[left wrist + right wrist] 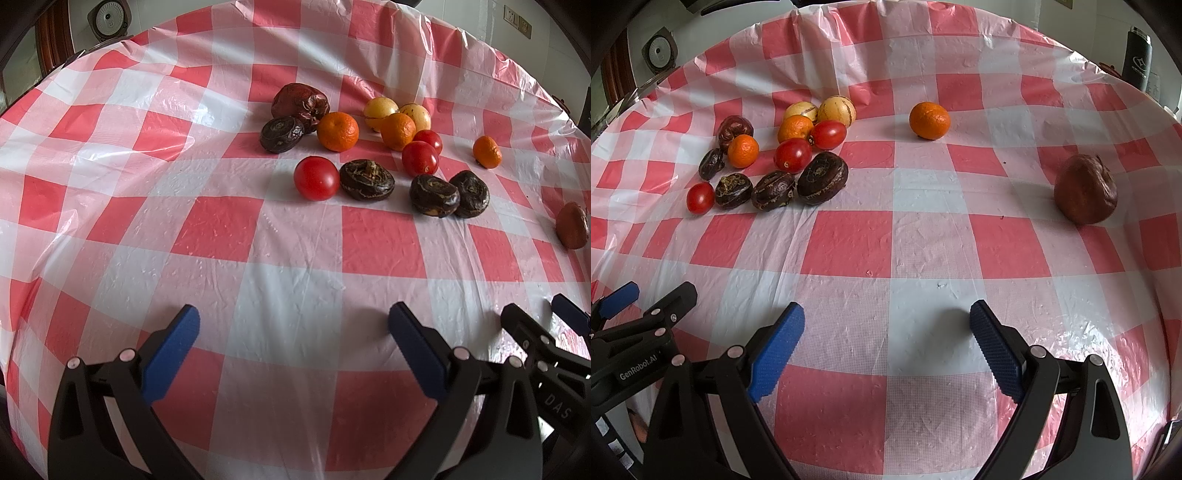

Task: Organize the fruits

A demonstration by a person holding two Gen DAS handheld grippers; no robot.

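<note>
Both grippers low over the near edge of the table, side by side, nothing between the fingers of either. Left gripper (pixel 293 332) — jaws spread wide, blue pads facing bare cloth. Right gripper (pixel 886 332) — likewise wide apart, empty. Each shows at the edge of the other's view.

Table covered by a red-and-white checked plastic cloth (pixel 849 243), wrinkled toward the far edge.

Fruit sits in a loose cluster toward the far left part of the table as seen from the right wrist:
- two pale yellow striped fruits (pixel 836 110) at the back, touching each other
- an orange (pixel 795 128) just in front of them, a second orange (pixel 743 150) further left
- two red tomatoes (pixel 792 155) pressed together mid-cluster; a third tomato (pixel 700 197) alone at the near left end
- a row of dark brown wrinkled fruits (pixel 822 178) along the near side, two of them touching; one more small dark one (pixel 711 163) behind the row
- a dark red wrinkled fruit (pixel 734 129) at the back left

Apart from the cluster: a lone orange (pixel 929 120) toward the far middle, and a large brown-red wrinkled fruit (pixel 1085 189) well off toward the right edge.

Beyond the far right edge, a dark bottle (pixel 1137 59). Beyond the far left edge, a round appliance (pixel 109 18), kind unclear.
</note>
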